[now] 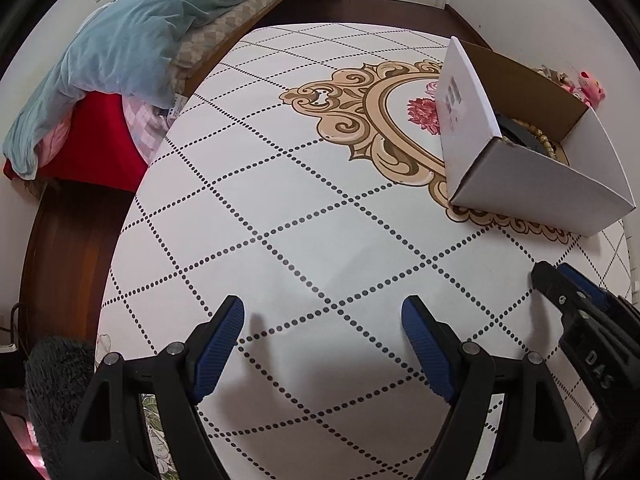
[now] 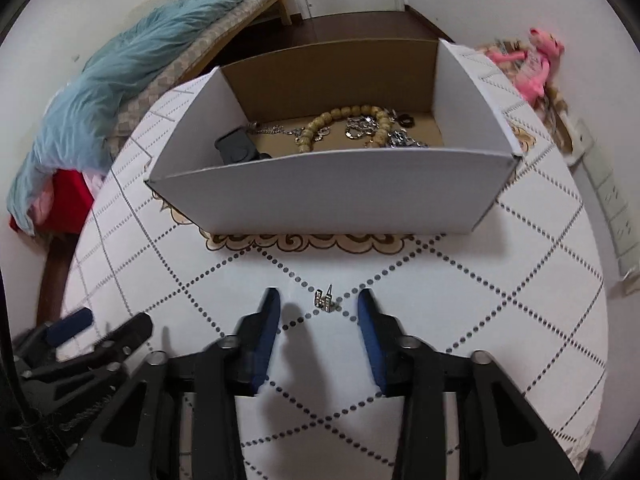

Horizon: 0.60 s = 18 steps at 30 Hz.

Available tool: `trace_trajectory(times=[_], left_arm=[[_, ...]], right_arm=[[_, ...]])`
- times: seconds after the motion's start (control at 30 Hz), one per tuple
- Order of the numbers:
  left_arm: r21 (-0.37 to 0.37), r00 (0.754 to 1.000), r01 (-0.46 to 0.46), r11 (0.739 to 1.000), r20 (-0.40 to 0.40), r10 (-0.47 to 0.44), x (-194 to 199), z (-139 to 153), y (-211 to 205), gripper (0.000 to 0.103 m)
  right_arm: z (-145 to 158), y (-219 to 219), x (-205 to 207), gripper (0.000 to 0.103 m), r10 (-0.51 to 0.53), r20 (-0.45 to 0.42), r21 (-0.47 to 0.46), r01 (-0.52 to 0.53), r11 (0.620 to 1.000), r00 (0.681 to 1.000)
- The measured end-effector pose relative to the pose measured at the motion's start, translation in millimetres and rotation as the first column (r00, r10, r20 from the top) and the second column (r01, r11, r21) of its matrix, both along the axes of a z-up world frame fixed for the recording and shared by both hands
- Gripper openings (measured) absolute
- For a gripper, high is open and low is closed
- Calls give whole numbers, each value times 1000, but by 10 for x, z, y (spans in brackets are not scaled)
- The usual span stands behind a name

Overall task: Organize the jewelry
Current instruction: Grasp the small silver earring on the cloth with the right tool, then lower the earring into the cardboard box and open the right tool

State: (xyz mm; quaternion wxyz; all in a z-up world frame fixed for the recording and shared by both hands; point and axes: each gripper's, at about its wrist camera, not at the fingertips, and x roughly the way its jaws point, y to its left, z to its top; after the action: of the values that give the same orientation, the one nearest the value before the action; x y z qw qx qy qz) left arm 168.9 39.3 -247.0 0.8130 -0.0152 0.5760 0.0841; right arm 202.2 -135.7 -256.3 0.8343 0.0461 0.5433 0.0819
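Patterned white tablecloth (image 2: 520, 280), crossed with dotted diagonal lines and a gold scroll medallion, covers the table on which everything sits. One small silver trinket (image 2: 326, 302), probably an earring or charm, lies loose on that cloth just ahead of the right gripper (image 2: 318, 304), between its two blue-padded fingers, which stand apart and touch nothing; the piece is framed this way, I judge, so the fingers can close on it and lift it. Beyond it stands an open white cardboard box (image 2: 332, 192), its near wall facing the gripper, already holding a tan beaded bracelet (image 2: 344, 120), tangled silver chains (image 2: 400, 138) and a dark flat object (image 2: 236, 148) at the left end, so the box looks to be the collecting place and this stray item likely one of the last. To the left, the left gripper (image 1: 322, 312) hovers over bare cloth with its fingers wide apart and empty, well away from the box, seemingly waiting. Around the table, a bed with a blue quilt (image 1: 120, 52) lies along the left, dark wood flooring runs behind, and pink plush toys (image 2: 536, 68) sit by the far right wall.
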Motion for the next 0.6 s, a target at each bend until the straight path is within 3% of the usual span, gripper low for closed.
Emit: trace_trajectory(times=[0.03,0.07,0.23,0.47,0.6], left_arm=[[0,1000,2,1000,1,-2,4,7,-2,80],[-2,1000,5,1000,1,-5,1,23,-18,80],[-52,999,39,998,16,-38,80,224,-123,80],[-126,988,135,983,88,-125,397,731,-400,80],[-147,980,188,971,93,-175,721,880,-543,81]], right_arm=[[-2,1,-6,11,7,2,-8,-7,1000,1000],[-14,9,-11,9,11,0,-14,-11,1000,1000],[88,-80,-62,8,2,1,25,-2,1000,1000],[785,-421,31,8,-44,83,146,31,989,996],[1017,-549,332,8,-45,112,149,28,989,993]])
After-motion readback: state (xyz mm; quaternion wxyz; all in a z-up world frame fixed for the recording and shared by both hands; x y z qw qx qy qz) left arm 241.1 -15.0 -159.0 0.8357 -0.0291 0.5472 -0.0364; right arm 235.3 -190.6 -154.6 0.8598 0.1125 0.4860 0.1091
